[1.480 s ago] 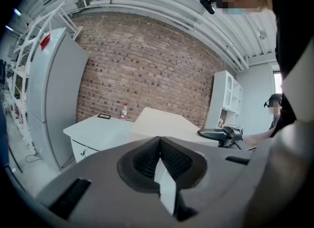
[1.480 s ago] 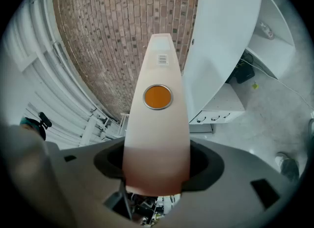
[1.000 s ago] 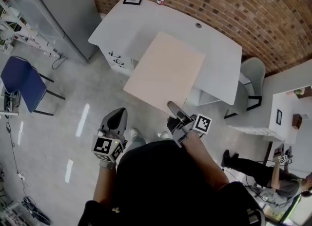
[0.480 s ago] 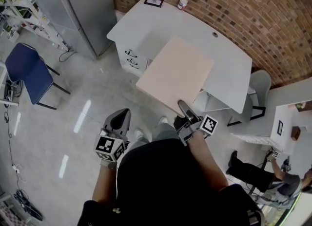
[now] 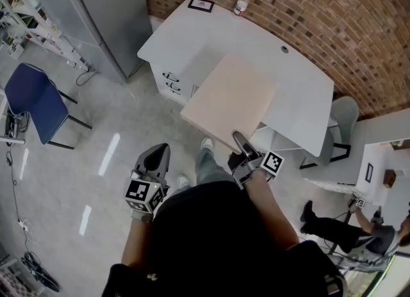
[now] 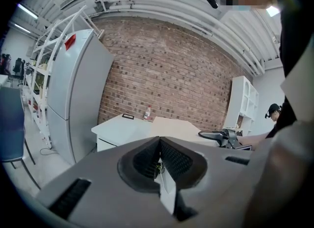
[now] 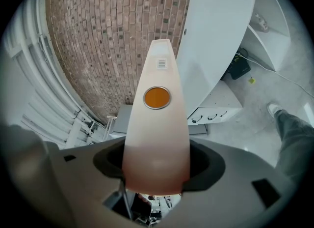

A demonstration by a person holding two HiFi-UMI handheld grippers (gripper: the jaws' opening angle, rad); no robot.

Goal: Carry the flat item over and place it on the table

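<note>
A large flat pale-beige board (image 5: 232, 101) hangs in the air, its far half over the near edge of the white table (image 5: 186, 36). My right gripper (image 5: 242, 146) is shut on the board's near edge. In the right gripper view the board (image 7: 157, 124) fills the space between the jaws, with an orange round sticker (image 7: 157, 98) and a small label on it. My left gripper (image 5: 154, 160) is held low at the left, jaws shut on nothing, well away from the board. In the left gripper view its jaws (image 6: 160, 153) meet, with the table (image 6: 122, 126) ahead.
On the table's far edge stand a small bottle (image 5: 241, 2) and a framed black card (image 5: 200, 4). A grey cabinet (image 5: 109, 14) stands left of the table, a blue chair (image 5: 29, 100) further left. A white chair (image 5: 339, 123) and another person (image 5: 343, 232) are at the right.
The view has shifted slightly and the person's leg has stepped forward. The board stays in my right gripper, its far half over the table; the left gripper holds its place.
</note>
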